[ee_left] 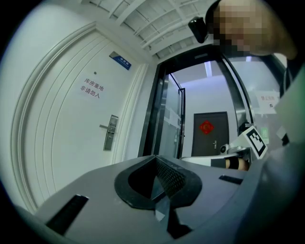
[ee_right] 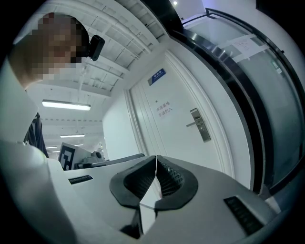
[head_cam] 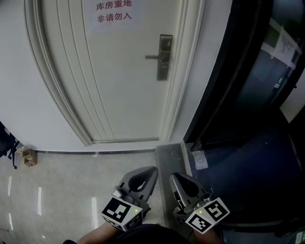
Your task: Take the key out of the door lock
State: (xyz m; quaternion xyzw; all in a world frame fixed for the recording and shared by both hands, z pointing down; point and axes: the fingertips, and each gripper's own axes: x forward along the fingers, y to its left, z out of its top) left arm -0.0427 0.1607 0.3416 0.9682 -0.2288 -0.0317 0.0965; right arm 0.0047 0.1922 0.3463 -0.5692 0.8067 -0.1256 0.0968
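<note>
Far left edge of the head frame: small brown cardboard box (head_cam: 29,156) on the pale glossy tiled floor (head_cam: 71,190), against the wall foot.

Upper left to centre: white panelled door (head_cam: 119,86), shut. White paper sign with red characters (head_cam: 113,13) is stuck on it at the top.

Upper centre: silver metal lock plate with lever handle (head_cam: 164,57) near the door's right edge, with the lever pointing left. It also shows at mid-left in the left gripper view (ee_left: 111,132) and right of centre in the right gripper view (ee_right: 201,125). The key is too small to make out on the plate in any view.

Bottom centre: left claw (head_cam: 152,171), grey, jaws pressed together with nothing between them (ee_left: 156,162). Its marker cube (head_cam: 121,213) sits low in the frame. It is well apart from the lock.

Just right of it: right claw (head_cam: 175,177), also closed and empty (ee_right: 156,159), with its marker cube (head_cam: 207,215) at the bottom edge. The two claws are side by side, tips apart and aimed toward the door base.

Right of the claws: crumpled white paper scrap (head_cam: 200,160) on the floor by the door frame.

Right side: dark glass partition (head_cam: 257,95) with a white paper sheet (head_cam: 286,45) stuck on it at upper right.
</note>
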